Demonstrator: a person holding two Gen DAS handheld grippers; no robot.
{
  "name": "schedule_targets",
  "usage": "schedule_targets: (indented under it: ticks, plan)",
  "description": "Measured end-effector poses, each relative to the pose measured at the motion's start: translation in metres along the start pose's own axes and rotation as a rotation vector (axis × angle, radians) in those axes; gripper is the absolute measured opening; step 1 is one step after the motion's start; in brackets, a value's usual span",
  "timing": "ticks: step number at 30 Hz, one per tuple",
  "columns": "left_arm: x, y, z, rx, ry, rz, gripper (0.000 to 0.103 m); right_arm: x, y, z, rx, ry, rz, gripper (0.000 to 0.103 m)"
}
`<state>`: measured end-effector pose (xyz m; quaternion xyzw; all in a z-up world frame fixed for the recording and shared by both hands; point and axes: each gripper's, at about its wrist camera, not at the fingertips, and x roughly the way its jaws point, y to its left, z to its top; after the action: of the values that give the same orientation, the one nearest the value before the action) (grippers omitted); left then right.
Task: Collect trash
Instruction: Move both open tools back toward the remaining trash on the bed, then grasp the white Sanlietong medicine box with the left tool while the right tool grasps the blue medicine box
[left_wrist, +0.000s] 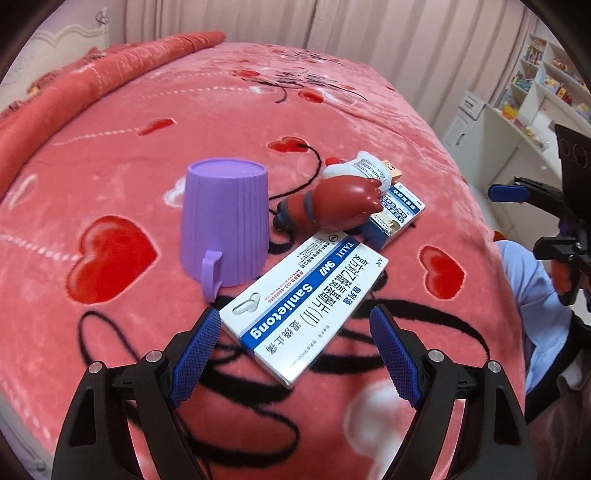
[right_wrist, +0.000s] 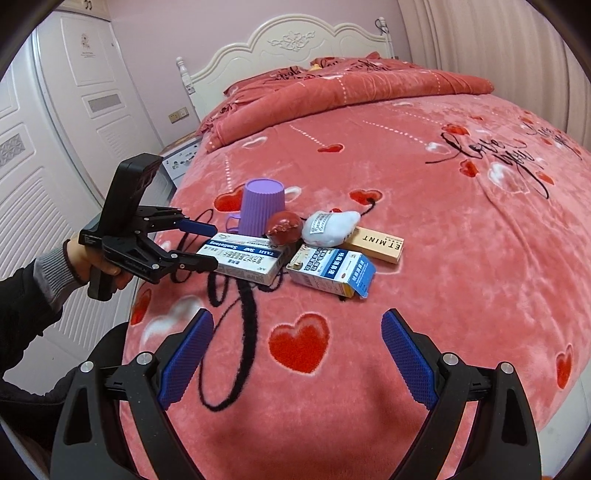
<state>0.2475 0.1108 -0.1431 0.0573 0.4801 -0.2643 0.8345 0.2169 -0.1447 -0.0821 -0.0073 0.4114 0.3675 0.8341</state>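
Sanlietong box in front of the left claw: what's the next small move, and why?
Probably ease the left claw a little further forward, then close. It is open, its fingers on either side of the near end of the Sanlietong box, which lies flat on the bedspread; no grip is made yet. The right claw hangs open, short of the pile.

Left gripper (left_wrist: 291, 347) straddles the near end of the white-blue box (left_wrist: 306, 295), fingers spread wide; the upturned purple bin (left_wrist: 225, 225) crowds its left finger; bare blanket (right_wrist: 461, 295) lies open ahead of the right gripper (right_wrist: 297, 354), the clutter well beyond.
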Motion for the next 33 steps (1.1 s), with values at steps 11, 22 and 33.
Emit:
schedule_targets:
  ticks: [11,22,33]
  plan:
    - [0.011,-0.004,0.004,0.06,0.027,-0.079,0.089,0.013,-0.01,-0.003,0.021,0.022,0.002,0.091]
    - [0.022,-0.042,-0.002,0.115,0.07,-0.061,0.089,0.031,-0.021,0.001,-0.004,0.032,0.012,0.091]
    - [0.03,-0.032,0.005,0.063,0.058,-0.073,0.082,0.084,-0.037,0.027,-0.232,0.048,0.051,0.091]
